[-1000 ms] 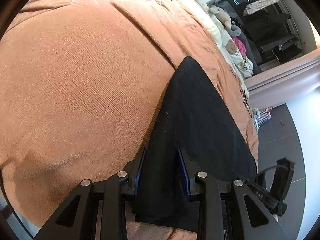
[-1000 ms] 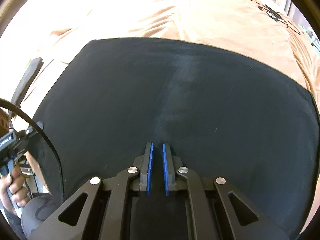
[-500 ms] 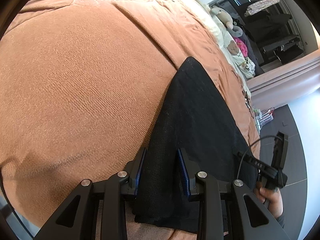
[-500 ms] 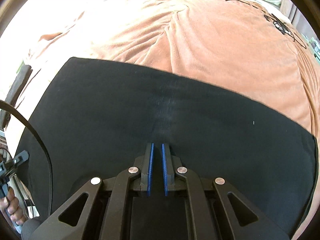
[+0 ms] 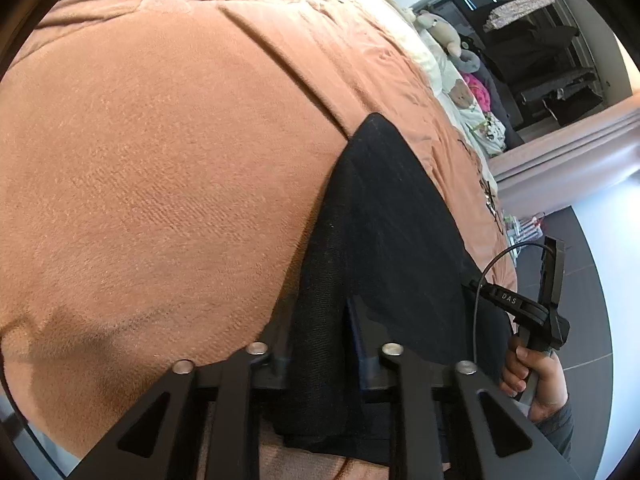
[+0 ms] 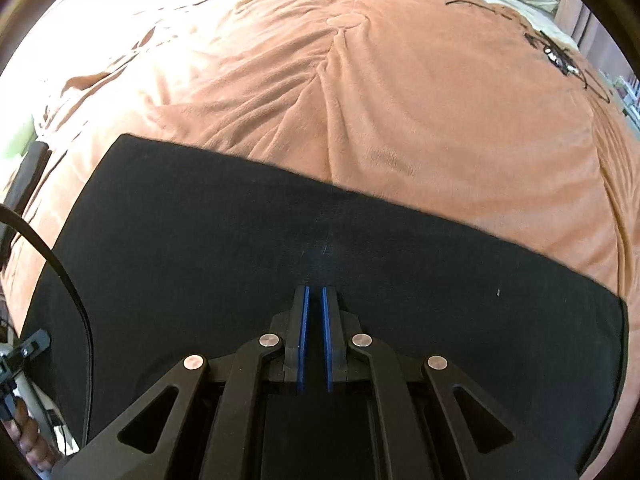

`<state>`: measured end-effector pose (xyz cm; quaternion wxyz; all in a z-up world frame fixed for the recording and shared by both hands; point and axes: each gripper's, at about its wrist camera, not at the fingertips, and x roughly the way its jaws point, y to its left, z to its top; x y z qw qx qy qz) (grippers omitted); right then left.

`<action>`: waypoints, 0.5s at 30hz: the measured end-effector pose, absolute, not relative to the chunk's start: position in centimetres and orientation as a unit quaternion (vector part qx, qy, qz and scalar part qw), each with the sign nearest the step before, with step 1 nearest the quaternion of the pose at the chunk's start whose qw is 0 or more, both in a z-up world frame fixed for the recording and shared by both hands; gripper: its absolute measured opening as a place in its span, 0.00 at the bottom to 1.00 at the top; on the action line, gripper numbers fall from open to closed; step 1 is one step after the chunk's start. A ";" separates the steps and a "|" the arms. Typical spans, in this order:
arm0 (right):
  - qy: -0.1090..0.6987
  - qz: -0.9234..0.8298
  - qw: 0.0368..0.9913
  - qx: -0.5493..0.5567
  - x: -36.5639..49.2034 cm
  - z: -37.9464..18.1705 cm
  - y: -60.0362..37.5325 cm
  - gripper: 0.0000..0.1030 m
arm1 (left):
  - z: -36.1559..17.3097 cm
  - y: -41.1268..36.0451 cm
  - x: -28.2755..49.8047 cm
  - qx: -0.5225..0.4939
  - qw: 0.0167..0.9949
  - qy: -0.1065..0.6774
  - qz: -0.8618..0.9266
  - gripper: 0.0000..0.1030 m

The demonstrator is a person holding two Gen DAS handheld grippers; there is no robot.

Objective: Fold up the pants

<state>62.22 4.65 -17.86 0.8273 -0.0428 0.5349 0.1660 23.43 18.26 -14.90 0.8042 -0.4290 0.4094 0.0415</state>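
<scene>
My right gripper (image 6: 314, 300) has come down and forward, so the far edge of the pants (image 6: 320, 264) now sits nearer in its view and more of the blanket (image 6: 400, 100) shows beyond. My left gripper (image 5: 320, 320) has kept its place, but its jaws are closing on the thick edge of cloth that runs between them.

The pants lie flat on the blanket at the near side of the bed, a broad black panel. The right jaws are drawn in to a narrow slit, empty, the tips resting at or just above the cloth; I cannot tell whether they press it.

To do this well, I'd let the left pinch finish before lifting, and check it has caught every layer of that edge, not just the top one. The right should hold the middle down as an anchor along the fold line. Then I'd carry the left edge over low and slowly, so the plush blanket doesn't drag the lower layer askew.
</scene>
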 end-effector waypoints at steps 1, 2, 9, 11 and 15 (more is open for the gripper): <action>0.538 0.171 0.824 -0.041 61.8 -18.1 4.8 0.01 | -14.6 18.2 23.4 -0.425 0.807 0.408 0.040 0.14; 0.542 0.179 0.820 -0.038 61.2 -18.3 4.8 0.01 | -14.3 18.0 23.4 -0.421 0.810 0.406 0.039 0.14; 0.549 0.222 0.805 -0.035 58.2 -19.1 4.5 0.01 | -11.6 17.3 23.2 -0.413 0.824 0.387 0.023 0.11; 0.549 0.232 0.802 -0.031 58.2 -18.3 4.5 0.01 | -10.6 16.9 23.3 -0.407 0.829 0.382 0.017 0.11; 0.546 0.241 0.802 -0.018 57.6 -17.2 3.4 0.01 | -8.4 16.1 23.6 -0.397 0.839 0.371 0.005 0.11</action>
